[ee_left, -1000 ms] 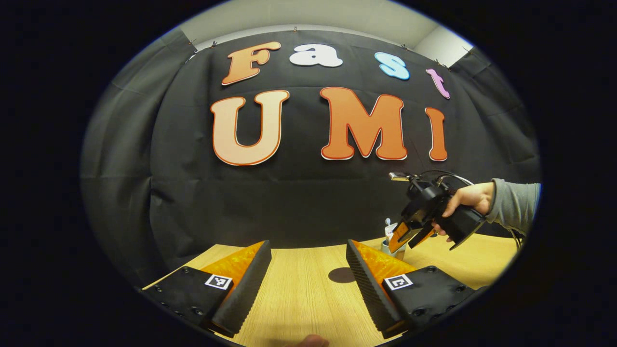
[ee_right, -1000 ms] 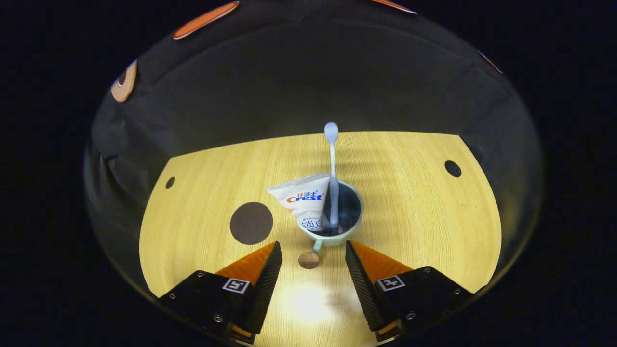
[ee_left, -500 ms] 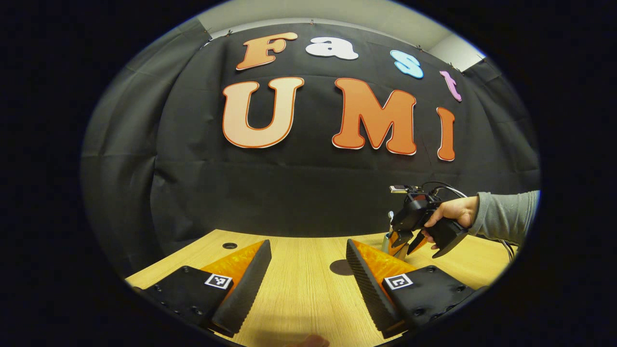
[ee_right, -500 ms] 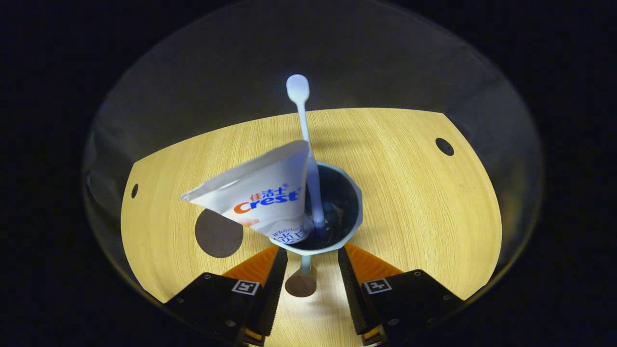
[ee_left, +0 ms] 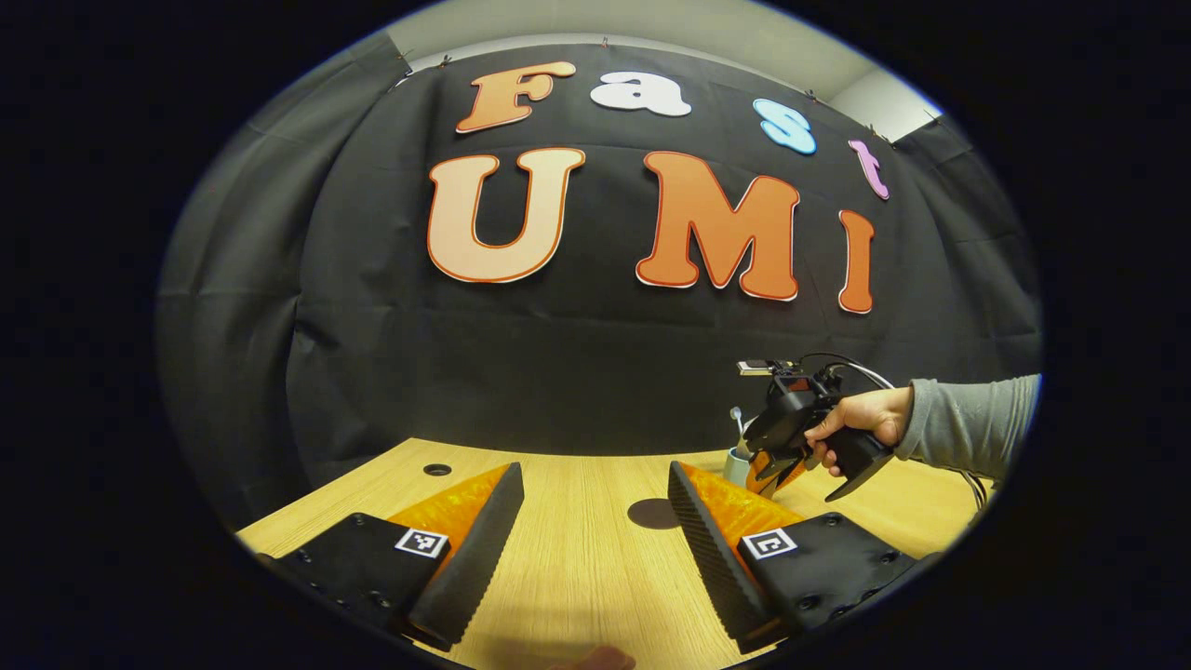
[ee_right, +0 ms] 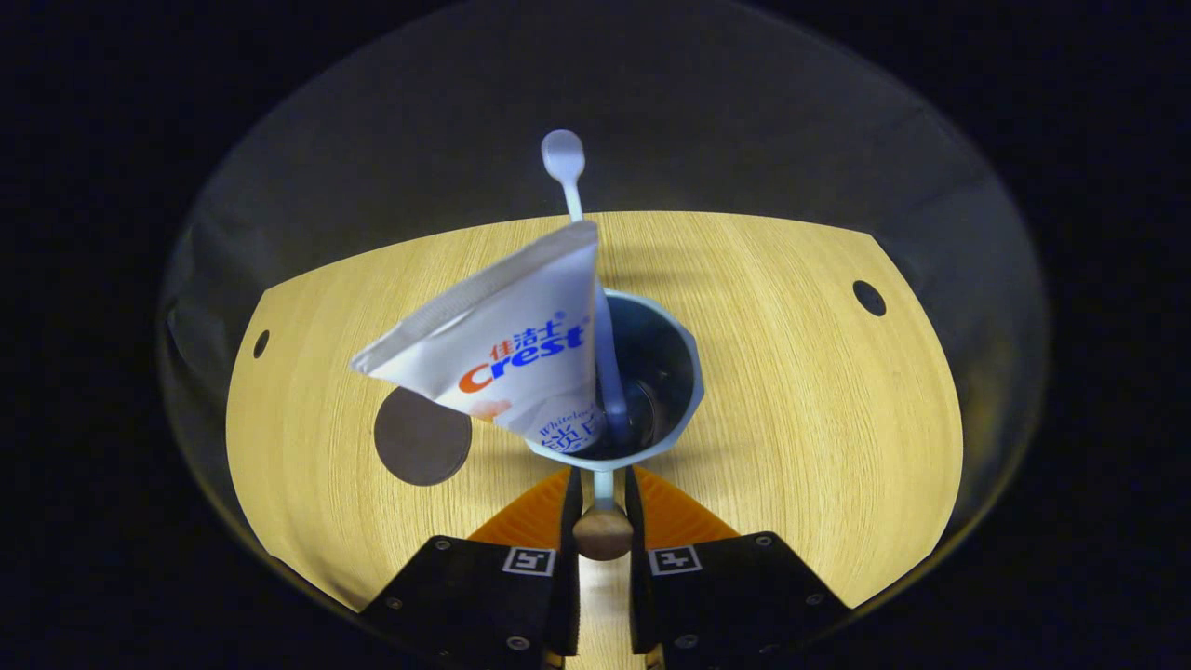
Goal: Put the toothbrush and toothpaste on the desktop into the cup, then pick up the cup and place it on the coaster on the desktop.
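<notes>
Right gripper [ee_right: 600,521] pinches cup [ee_right: 684,372] handle; toothpaste [ee_right: 507,349], toothbrush [ee_right: 568,172] stand inside. Coaster [ee_right: 421,448] left, near cup. Left gripper [ee_left: 595,535] spread, well apart.

From where I sit, the light wood-grain surface [ee_right: 791,391] runs across the booth with its far edge meeting the black cloth wall [ee_left: 577,372], which hangs in soft folds. I can see small round holes in the surface: one near the far right corner [ee_right: 869,298] and one at the far left edge [ee_right: 260,343] in the right gripper view. Above the cloth, a strip of pale wall [ee_left: 707,33] shows.
</notes>
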Demonstrator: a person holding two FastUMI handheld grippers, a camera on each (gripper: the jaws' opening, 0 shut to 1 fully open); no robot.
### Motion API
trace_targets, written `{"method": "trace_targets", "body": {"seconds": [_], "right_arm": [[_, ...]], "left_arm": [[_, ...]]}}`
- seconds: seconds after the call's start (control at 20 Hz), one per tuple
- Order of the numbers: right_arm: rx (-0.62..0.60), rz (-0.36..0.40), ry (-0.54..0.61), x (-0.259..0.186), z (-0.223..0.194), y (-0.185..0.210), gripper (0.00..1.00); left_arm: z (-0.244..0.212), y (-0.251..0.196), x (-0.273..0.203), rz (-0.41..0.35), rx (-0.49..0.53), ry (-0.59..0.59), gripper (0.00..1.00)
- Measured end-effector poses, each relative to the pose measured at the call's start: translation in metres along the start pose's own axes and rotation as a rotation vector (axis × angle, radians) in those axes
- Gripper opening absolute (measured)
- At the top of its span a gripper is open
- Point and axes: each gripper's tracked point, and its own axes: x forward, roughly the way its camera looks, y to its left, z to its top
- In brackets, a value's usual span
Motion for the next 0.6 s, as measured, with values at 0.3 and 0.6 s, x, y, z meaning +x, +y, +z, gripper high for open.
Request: {"method": "trace_targets", "body": {"seconds": [0.3,0.6], "right_arm": [[-0.058,0.048,-0.046,0.0019,0.005,0.0024,0.22],[-0.11,0.103,-0.059,0.0003,0.0109,0.0065,0.22]], "left_arm": [[0.0039,-0.007,-0.0032,-0.009,0.029,-0.015,0.99],[-0.004,-0.0062,-0.0082,0.001,0.033,-0.007,0.99]]}}
